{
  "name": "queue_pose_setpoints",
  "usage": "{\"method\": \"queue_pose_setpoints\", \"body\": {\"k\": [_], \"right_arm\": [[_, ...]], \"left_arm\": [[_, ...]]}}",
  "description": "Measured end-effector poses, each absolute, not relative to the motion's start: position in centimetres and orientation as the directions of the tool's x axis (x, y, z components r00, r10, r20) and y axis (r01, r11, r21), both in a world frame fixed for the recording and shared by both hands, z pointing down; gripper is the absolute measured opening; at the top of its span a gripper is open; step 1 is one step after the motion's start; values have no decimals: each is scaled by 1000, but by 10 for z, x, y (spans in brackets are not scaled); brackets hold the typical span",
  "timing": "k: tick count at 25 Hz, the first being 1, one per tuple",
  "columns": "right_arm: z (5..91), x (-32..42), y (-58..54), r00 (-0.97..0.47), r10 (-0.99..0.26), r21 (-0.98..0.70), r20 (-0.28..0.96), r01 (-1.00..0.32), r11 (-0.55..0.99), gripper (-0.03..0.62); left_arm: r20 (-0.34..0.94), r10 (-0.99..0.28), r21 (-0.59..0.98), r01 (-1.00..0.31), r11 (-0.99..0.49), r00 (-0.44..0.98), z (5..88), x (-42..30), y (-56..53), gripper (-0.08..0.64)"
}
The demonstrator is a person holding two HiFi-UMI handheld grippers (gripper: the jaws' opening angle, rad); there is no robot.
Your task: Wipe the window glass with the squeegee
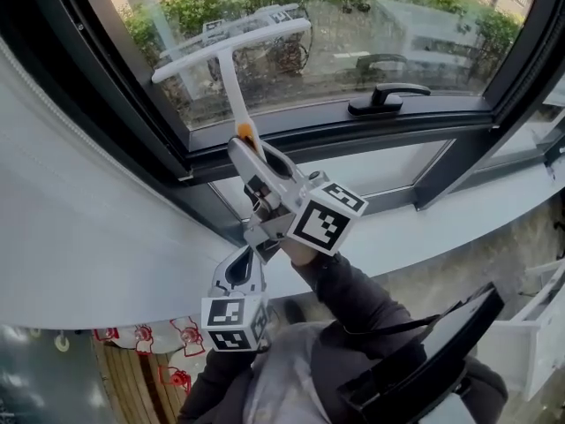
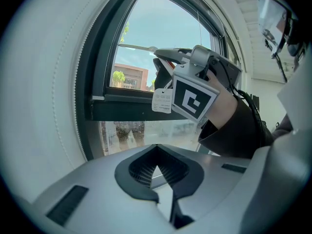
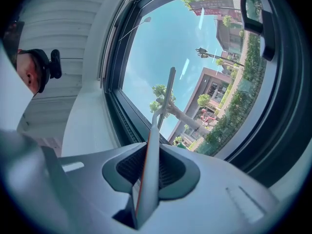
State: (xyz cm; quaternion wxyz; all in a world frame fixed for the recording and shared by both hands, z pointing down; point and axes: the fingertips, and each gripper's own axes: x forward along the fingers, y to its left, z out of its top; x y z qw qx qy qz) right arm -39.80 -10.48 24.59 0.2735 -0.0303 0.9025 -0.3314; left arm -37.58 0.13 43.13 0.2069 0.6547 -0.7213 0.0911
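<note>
Around us: the black window frame (image 1: pixel 177 122) w/ a black latch handle (image 1: pixel 386 98) on its lower rail, a white sill (image 1: pixel 424 219) below, and a white blind (image 1: pixel 79 219) running down the left side. Nothing stands btw. the tool and the pane. The squeegee (image 1: pixel 231 47) (white, T-shaped, orange bit where the handle meets the jaws) has its blade up by the window glass (image 1: pixel 371 25), upper left of the pane; we can't tell whether it is touching. The right gripper (image 1: pixel 247 144) has its jaws clamped on the handle's end, and its own view shows the handle (image 3: pixel 151 169) running straight out btw. them. The left gripper (image 1: pixel 242 270) hangs lower, just beside the right one, well below the glass. Its jaws are together w/ nothing in them.
</note>
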Motion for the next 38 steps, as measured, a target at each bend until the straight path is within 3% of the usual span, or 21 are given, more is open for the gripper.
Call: {"method": "queue_pose_setpoints", "body": {"k": [38], "right_arm": [[280,-394,-94,-869,-255,-678,-425,119,725,64]], "left_arm": [[445,-895,139,-985,98,-26,446,-369,18,-2]]}}
